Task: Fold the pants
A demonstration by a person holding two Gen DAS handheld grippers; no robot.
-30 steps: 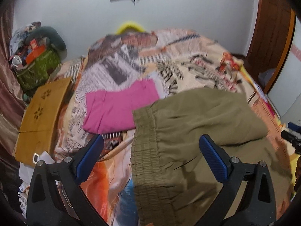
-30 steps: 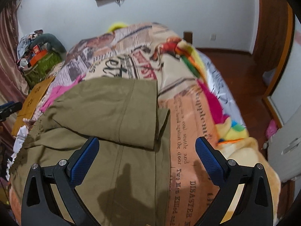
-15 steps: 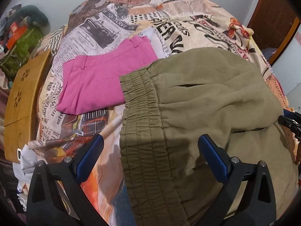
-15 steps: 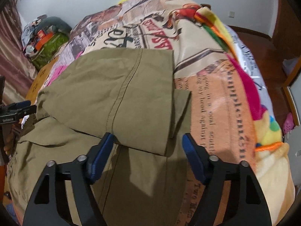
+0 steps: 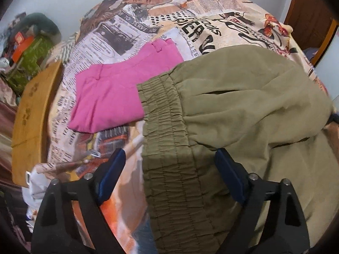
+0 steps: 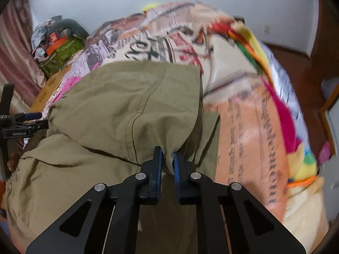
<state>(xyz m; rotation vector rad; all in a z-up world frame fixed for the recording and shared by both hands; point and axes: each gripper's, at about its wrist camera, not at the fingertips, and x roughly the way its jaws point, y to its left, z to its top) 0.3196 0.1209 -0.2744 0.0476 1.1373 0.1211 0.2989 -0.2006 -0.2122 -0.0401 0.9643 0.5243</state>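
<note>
On the newspaper-print bedspread (image 5: 135, 31) lie the olive pants (image 5: 243, 105), partly folded, beside pink pants (image 5: 110, 97). The right gripper (image 6: 167, 158) is clamped on the folded pant-leg edge. The left gripper (image 5: 169, 165) straddles the elastic waistband (image 5: 169, 148), its jaws closing, pads not yet pressing.

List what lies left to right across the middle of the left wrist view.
Wooden board → pink pants → elastic waistband of the olive pants.
</note>
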